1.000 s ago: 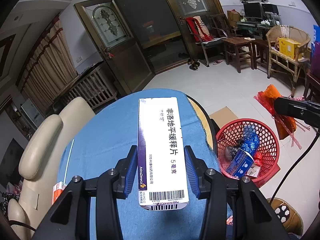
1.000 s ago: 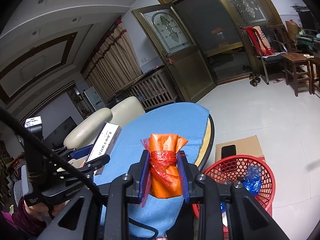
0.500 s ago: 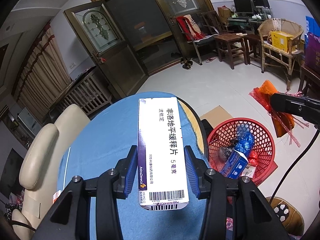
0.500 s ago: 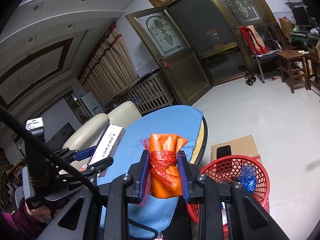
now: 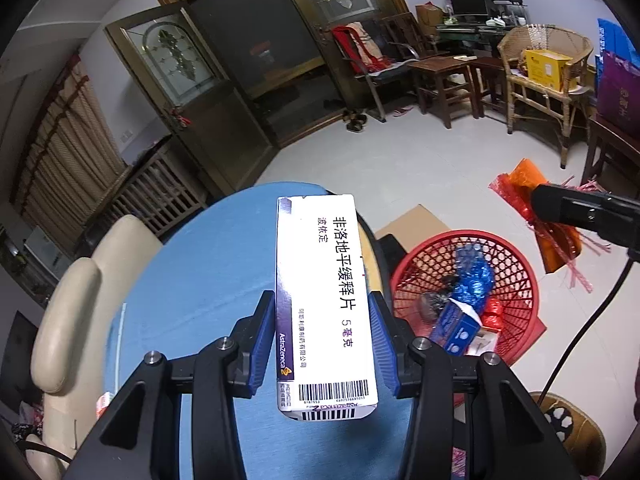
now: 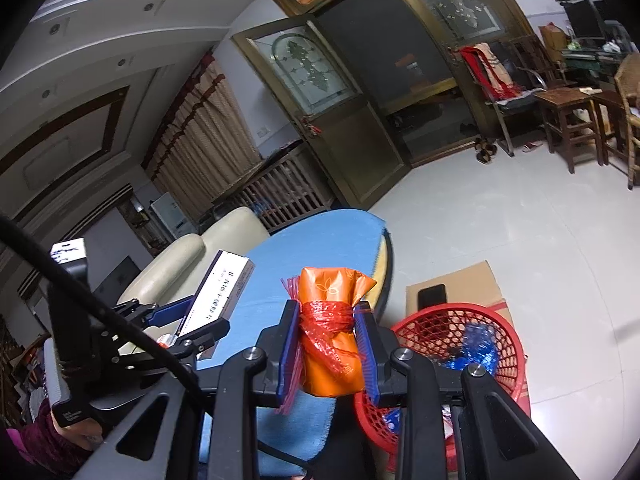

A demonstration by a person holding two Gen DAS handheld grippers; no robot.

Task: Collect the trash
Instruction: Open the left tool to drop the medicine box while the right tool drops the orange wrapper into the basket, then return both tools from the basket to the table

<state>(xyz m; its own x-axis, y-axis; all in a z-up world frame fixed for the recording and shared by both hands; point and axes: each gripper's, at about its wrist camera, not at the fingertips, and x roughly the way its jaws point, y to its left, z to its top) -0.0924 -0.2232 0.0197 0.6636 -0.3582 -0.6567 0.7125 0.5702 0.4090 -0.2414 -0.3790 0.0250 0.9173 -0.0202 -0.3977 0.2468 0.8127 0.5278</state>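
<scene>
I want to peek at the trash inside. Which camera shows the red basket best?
The left wrist view: it looks down into the round red plastic mesh basket, showing its whole rim and the trash inside. In the right wrist view the right hand-held gripper hides its near part.

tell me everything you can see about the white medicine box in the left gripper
The medicine box is a long white carton that looks like cardboard, with a purple strip along one edge, black Chinese print, an AstraZeneca logo and barcodes at its near end. It looks intact and closed. The left gripper clamps its long sides between blue pads, holding it in the air, clear of the blue-covered table.
</scene>
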